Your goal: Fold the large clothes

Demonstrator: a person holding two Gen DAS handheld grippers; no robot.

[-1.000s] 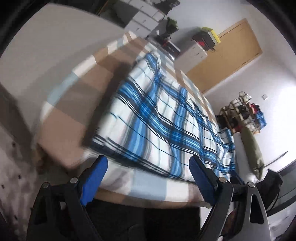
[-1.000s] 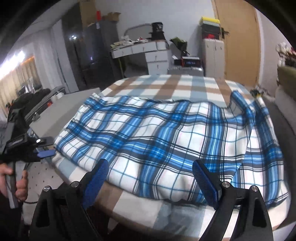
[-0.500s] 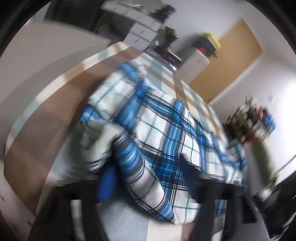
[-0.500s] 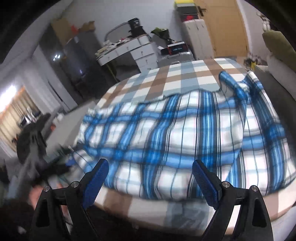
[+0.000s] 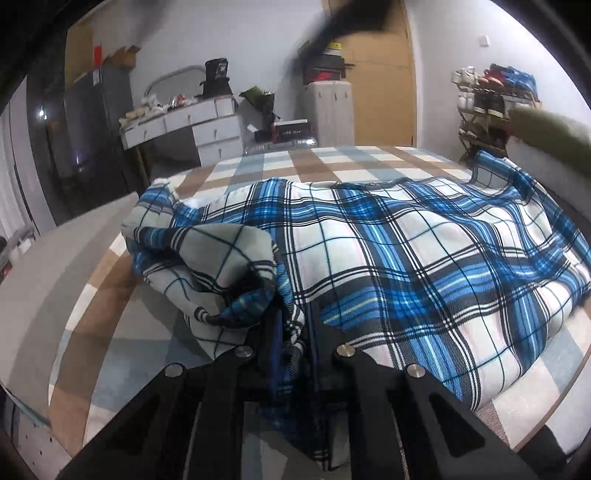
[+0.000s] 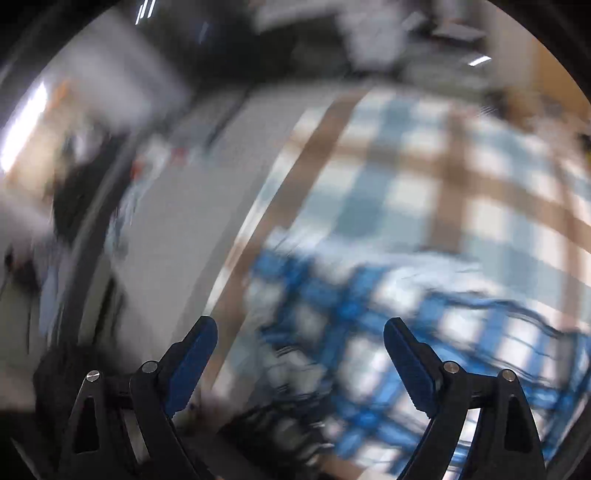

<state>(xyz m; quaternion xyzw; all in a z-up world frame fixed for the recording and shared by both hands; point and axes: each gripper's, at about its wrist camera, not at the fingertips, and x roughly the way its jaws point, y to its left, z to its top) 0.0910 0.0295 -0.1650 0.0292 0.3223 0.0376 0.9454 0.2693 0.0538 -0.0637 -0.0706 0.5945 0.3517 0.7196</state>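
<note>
A large blue, white and black plaid cloth [image 5: 406, 251] lies spread over the checked bed cover [image 5: 110, 332]. Its near left corner is bunched and folded back on itself. My left gripper [image 5: 295, 317] has its jaws closing on that corner, with fabric pinched between the blue pads. In the right wrist view everything is smeared by motion. My right gripper [image 6: 299, 343] stands wide open above the cloth's [image 6: 369, 332] left edge, with nothing between its fingers. A dark blurred shape [image 5: 343, 18] crosses the top of the left wrist view.
A grey board [image 5: 44, 277] runs along the bed's left side. Behind the bed stand a white drawer desk [image 5: 192, 125], a dark fridge [image 5: 96, 122], a white cabinet [image 5: 328, 110] and a wooden door [image 5: 380, 85]. A shoe rack [image 5: 491, 99] and an olive cushion [image 5: 546, 133] are at right.
My left gripper rolled upright, went in on the cloth's near left corner and closed on it, bunching the fabric. My right gripper swung fast to the left over the bed, still open.
</note>
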